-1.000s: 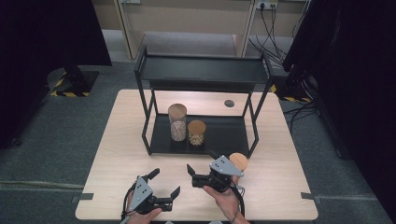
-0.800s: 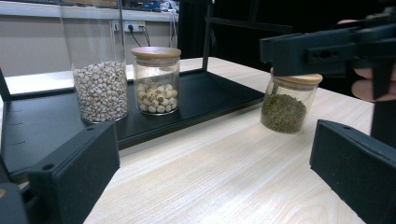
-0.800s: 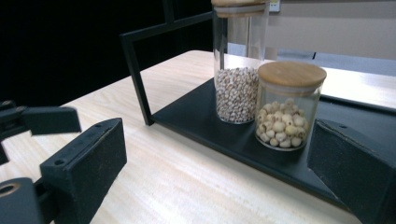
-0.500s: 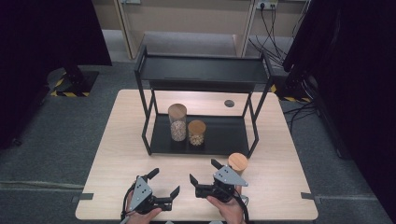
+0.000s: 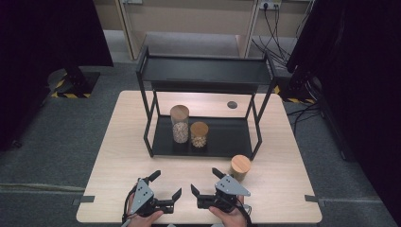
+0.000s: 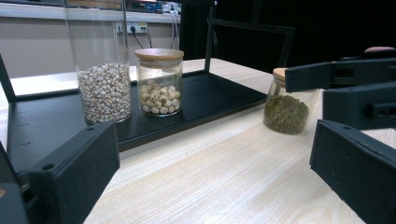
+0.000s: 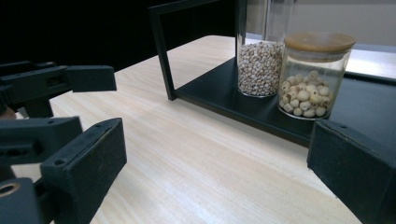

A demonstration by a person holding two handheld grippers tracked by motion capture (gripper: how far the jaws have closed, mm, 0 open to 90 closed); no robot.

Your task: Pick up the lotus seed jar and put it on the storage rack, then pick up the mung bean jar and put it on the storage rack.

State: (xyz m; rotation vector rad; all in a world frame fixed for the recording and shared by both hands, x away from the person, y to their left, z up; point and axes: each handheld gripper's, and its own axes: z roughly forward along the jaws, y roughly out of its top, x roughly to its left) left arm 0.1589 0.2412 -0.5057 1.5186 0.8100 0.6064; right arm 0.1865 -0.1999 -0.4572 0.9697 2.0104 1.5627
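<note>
The table (image 5: 142, 142) is pale wood with a fine straight grain, smooth and matt. The rack (image 5: 227, 137) standing toward its far edge looks like black metal, its lower shelf faintly sheened. The three jars (image 6: 159, 88) are clear glossy glass under smooth light wooden lids (image 7: 320, 41). Both grippers, left (image 5: 163, 185) and right (image 5: 204, 180), have matt black plastic jaws, finely grainy, each topped by a grey plate. The floor (image 5: 56, 127) is rough grey carpet.
</note>
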